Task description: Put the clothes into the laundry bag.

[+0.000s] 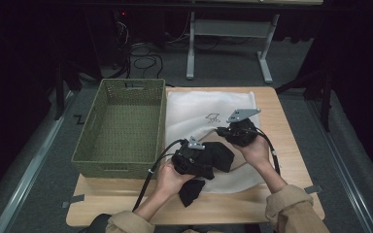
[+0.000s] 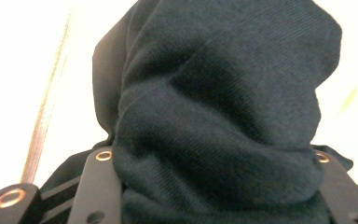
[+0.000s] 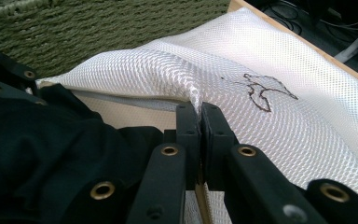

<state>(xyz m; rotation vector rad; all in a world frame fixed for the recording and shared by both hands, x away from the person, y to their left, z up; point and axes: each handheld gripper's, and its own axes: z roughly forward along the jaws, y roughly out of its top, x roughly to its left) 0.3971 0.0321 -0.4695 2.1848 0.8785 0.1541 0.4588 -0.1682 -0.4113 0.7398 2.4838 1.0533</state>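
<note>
A: Noting the black garment (image 1: 217,156) first. It sits at the mouth of the white mesh bag (image 1: 194,109), near the front of the table (image 1: 291,145), a loose end drooping toward the person.

B: Handling?

A: Soft, light, limp knit by the look of it. It bunches and sags and will not hold a shape. Best taken by a thick wad, not a single edge.

B: Which is what the left gripper (image 1: 190,160) has?

A: Yes, jaws half spread, pressed on a fat fold of the cloth (image 2: 223,140).

B: Right gripper (image 1: 238,130)?

A: Pressed together, pinching the bag's upper edge (image 3: 193,95) and lifting it. Mesh is thin and likely slippery; the pinch is small, so it may slide out.

B: Surroundings?

A: A green basket (image 1: 121,126) stands just left of the bag.
</note>
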